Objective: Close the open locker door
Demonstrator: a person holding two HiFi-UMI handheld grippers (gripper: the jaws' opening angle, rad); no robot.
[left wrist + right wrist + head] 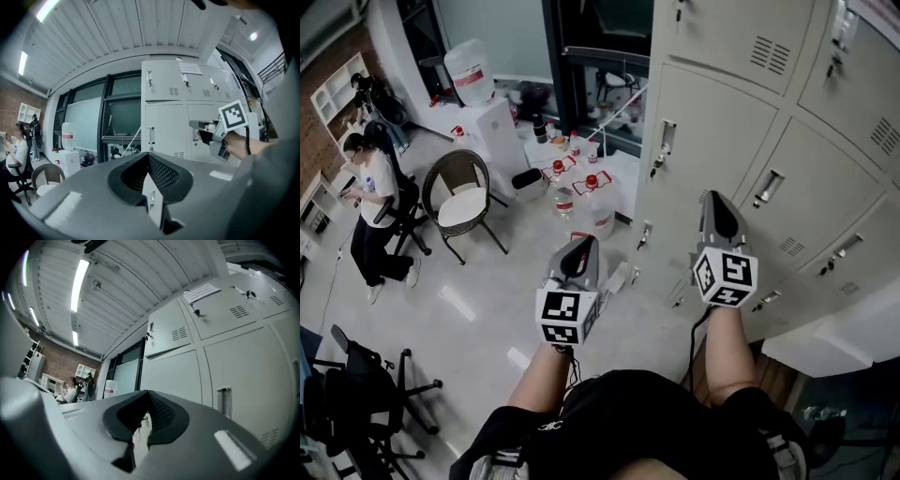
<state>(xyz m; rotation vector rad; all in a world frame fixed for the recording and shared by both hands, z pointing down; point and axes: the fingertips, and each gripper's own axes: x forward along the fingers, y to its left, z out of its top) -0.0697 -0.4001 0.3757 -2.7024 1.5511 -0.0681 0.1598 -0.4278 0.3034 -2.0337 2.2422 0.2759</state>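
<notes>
A bank of grey metal lockers (722, 122) fills the right of the head view, and every door I can see lies flush with its frame. My right gripper (716, 199) is shut and empty, its tip right at a locker door below a handle (768, 187); contact cannot be told. My left gripper (578, 251) is shut and empty too, hanging over the floor left of the lockers. The left gripper view shows its jaws (149, 157) together, the lockers (166, 126) behind, and the right gripper (194, 124) at a door. In the right gripper view the jaws (146, 397) point along the locker fronts (234, 366).
A wicker chair (461, 197) and a seated person (370, 202) are at the left. Bottles (572, 178) and a white cabinet (497, 131) crowd the floor near the lockers' left end. A black office chair (356, 394) stands at the bottom left.
</notes>
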